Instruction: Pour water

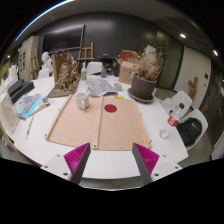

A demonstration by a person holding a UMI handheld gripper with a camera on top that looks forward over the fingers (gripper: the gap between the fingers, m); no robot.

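The gripper (111,158) is held up over a big white table (110,165). Its two fingers are spread wide apart and nothing is between them. Each finger has a pink pad (76,156) on the inside.

Far to the left of the fingers, some books (30,106) lie near the table's edge. A thin stick that looks like a pencil (32,125) lies just beside them. Behind the books, on the far left, is a dark chair (19,90).

Ahead of the fingers, a brown board (98,124) lies flat on the table. It reaches from just past the fingertips to the middle of the table. At its far left corner stands a cup (82,101) that looks like glass. I cannot tell if there is water in it. To the right of the cup, a dark red round thing (110,108) lies on the board.

Beyond the board are some papers (103,88). To the right of them stands a dark pot (143,88) with dry plants in it.

Far to the right of the fingers, a small clear thing (165,132) sits on the table, and a red can (172,120) stands just beyond it. A white chair (192,124) is past the table on that side.
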